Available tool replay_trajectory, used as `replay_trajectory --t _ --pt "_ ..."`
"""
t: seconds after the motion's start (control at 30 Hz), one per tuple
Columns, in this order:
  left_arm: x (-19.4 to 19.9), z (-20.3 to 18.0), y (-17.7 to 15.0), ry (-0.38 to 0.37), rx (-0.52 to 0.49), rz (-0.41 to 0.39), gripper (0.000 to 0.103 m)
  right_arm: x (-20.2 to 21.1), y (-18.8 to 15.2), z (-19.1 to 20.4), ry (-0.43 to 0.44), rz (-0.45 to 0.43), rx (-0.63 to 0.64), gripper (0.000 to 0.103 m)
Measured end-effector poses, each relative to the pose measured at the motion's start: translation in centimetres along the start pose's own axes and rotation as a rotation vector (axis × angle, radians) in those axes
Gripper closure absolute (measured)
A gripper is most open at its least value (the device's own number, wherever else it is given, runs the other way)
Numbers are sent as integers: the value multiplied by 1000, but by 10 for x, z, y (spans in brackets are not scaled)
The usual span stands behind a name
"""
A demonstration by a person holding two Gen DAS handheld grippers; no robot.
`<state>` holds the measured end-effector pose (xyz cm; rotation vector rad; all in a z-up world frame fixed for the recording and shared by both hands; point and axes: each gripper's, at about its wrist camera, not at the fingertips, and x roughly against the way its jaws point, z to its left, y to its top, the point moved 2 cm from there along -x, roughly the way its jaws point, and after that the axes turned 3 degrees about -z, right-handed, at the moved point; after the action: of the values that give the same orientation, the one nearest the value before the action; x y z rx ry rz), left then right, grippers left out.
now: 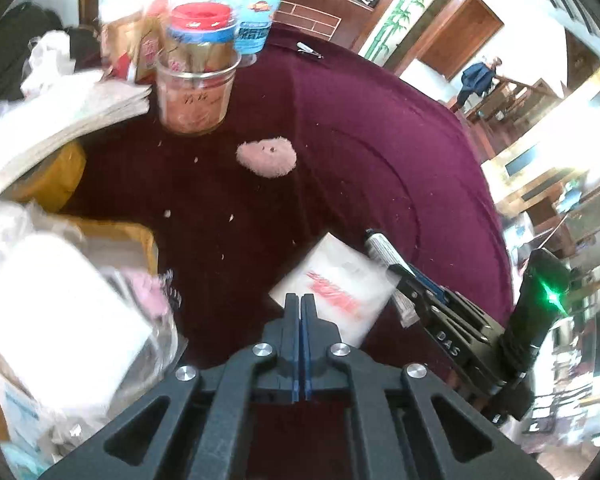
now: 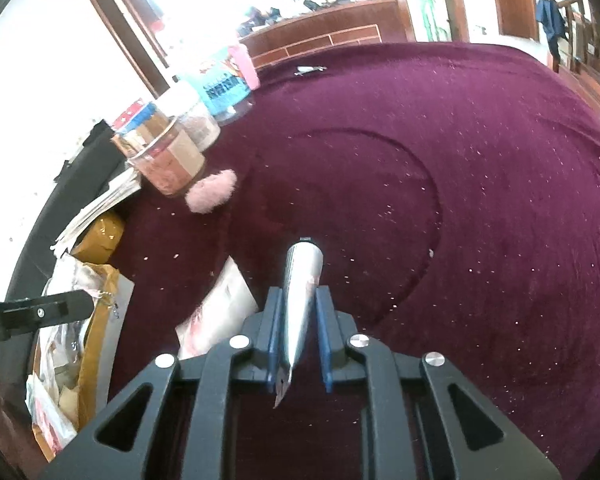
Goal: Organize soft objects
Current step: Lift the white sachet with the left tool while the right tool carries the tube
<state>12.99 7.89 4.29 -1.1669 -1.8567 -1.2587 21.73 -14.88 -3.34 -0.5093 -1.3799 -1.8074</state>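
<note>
Nearest the left wrist lens, the left gripper [image 1: 301,300] is clenched, its blue-lined jaws flat together with nothing between them, hanging above the maroon tablecloth [image 1: 380,140]. Just beyond its tips lies a flat white packet [image 1: 336,288] printed in red. At far left of this view sits a blurred heap of white plastic bags [image 1: 60,320] and a yellow-brown cardboard box [image 1: 140,236]; above them a stack of papers [image 1: 72,116]. Moving right: a clear jar [image 1: 194,100] packed with sachets, a red-lidded container [image 1: 202,24] behind it, and a blue-labelled tub [image 1: 256,20]. The pink fluffy puff [image 1: 266,157] lies alone on the cloth, right of the jar and apart from it, well ahead of the left gripper. Further right, the right gripper [image 1: 410,278] enters from the lower right with a silver tube [image 1: 380,246] in its jaws. In the right wrist view the right gripper [image 2: 298,308] has the silver tube [image 2: 300,292] running lengthwise between its pads, cap end forward, crimped tail toward the lens; gaps show along the tube's sides, so whether the pads truly press it I cannot tell. A small metal clip [image 2: 310,69] lies at the cloth's far edge. A person [image 2: 550,20] stands far off by a wooden railing.
</note>
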Motion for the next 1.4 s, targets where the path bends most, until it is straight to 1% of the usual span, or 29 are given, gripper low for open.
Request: replay_trajectory --t 0.07,0.13,0.2,0.23,0.27,0.3,0.33,0.37,0.4,0.47,0.57,0.63,0.7,0.77,0.8,0.87,0.9,0.97,1.0,1.03,1.07,1.1,1.13,1.17,1.2,1.27,1.37,1.4 --pt "-8 -6 -1 -34 12 15 103 1 -1 2 8 -3 8 88" --pt "-7 -7 -4 -8 -3 5 103 2 -2 1 2 -6 1 88" --pt "-15 -13 -4 2 -35 -5 102 3 -3 -4 -1 -7 -14 88" --pt "-13 -16 -6 10 -45 -4 91 4 -3 -7 5 -4 -26 88" --pt "-17 -21 -6 26 -66 2 63 5 -2 -11 5 -5 -41 88" --pt "-23 -25 -7 33 -78 14 44 6 -2 -14 4 -8 -50 88" --pt "-25 -26 -8 32 -77 23 19 8 -2 -17 2 -12 -59 88" --pt "-31 -30 -7 23 -72 30 16 9 -1 -22 -1 -15 -70 88" --pt "-36 -33 -5 15 -71 30 16 9 -1 -24 -2 -16 -76 88" --pt "-50 -40 0 34 -80 52 16 10 1 -28 -7 -17 -86 88" --pt "-76 -56 3 92 -152 113 16 12 2 -32 -12 -16 -97 88" --pt "-84 -67 -2 133 -208 132 16 12 4 -34 -12 -11 -105 88" --pt "-89 -80 -11 180 -287 129 16 14 5 -36 -7 -17 -117 88" --pt "-92 -91 -21 237 -353 113 16 16 6 -41 -7 -20 -131 88" --pt "-96 -96 -28 271 -402 110 16 17 6 -43 -11 -23 -138 88" --pt "-105 -101 -35 302 -455 122 16 19 7 -49 -18 -23 -159 88" --pt "-111 -102 -37 335 -480 126 16 19 7 -50 -17 -24 -164 88" --pt "-117 -103 -37 388 -507 97 18 20 7 -51 -15 -23 -169 88" --pt "-120 -103 -36 416 -520 71 22 20 7 -51 -15 -23 -168 88" --pt "-122 -104 -36 427 -532 58 32 20 7 -51 -16 -24 -168 88" --pt "-122 -105 -37 422 -546 44 53 20 7 -51 -19 -25 -169 88" --pt "-121 -107 -38 401 -550 42 59 20 7 -51 -20 -25 -170 88" --pt "-122 -108 -38 411 -557 38 73 20 7 -51 -19 -25 -174 88" --pt "-119 -109 -39 446 -581 17 78 20 7 -51 -18 -25 -176 88" --pt "-118 -110 -40 469 -606 0 80 20 7 -51 -17 -25 -175 88" --pt "-114 -110 -39 474 -608 -16 89 20 7 -50 -15 -26 -174 88" --pt "-95 -112 -38 485 -600 -84 96 22 8 -48 -10 -33 -169 88" --pt "-85 -111 -36 464 -580 -103 96 24 8 -48 -8 -36 -167 88"
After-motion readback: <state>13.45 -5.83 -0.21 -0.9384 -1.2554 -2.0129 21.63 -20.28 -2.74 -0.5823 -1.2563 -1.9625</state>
